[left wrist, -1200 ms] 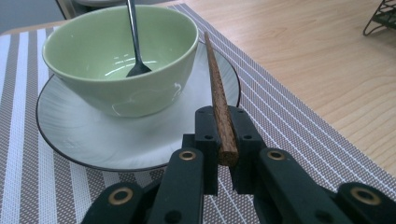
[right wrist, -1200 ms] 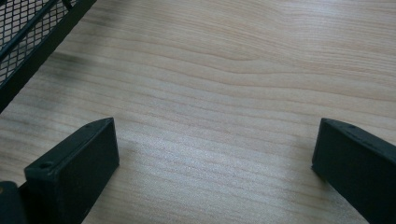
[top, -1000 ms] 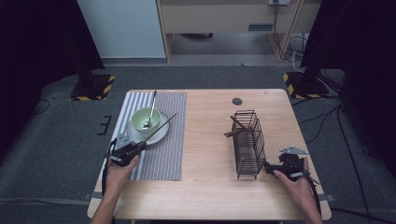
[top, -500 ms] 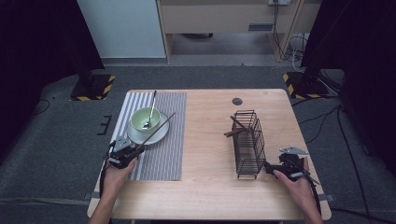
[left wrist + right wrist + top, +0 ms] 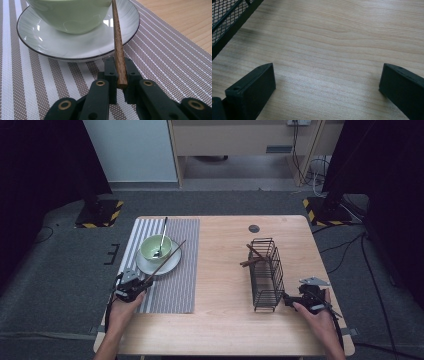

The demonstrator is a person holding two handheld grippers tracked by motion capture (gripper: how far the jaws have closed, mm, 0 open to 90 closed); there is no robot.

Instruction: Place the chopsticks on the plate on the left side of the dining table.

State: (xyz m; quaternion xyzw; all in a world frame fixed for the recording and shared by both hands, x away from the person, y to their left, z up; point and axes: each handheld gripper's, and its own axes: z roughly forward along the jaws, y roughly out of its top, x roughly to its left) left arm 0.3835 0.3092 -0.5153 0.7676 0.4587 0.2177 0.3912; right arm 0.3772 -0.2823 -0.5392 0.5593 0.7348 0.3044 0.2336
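High view overlooks the table [image 5: 225, 270]; gripper views skim it closely.

The person's two forearms come in from the near edge of the table, well apart. The left hand [image 5: 122, 307] holds the left gripper [image 5: 131, 285], which points forward and to the right, low over the surface; its jaws are clamped tight on a thin stick. The right hand [image 5: 315, 312] holds the right gripper [image 5: 289, 299] near the table's right side, pointing left. Its jaws stand wide apart with nothing between them, close above the tabletop.
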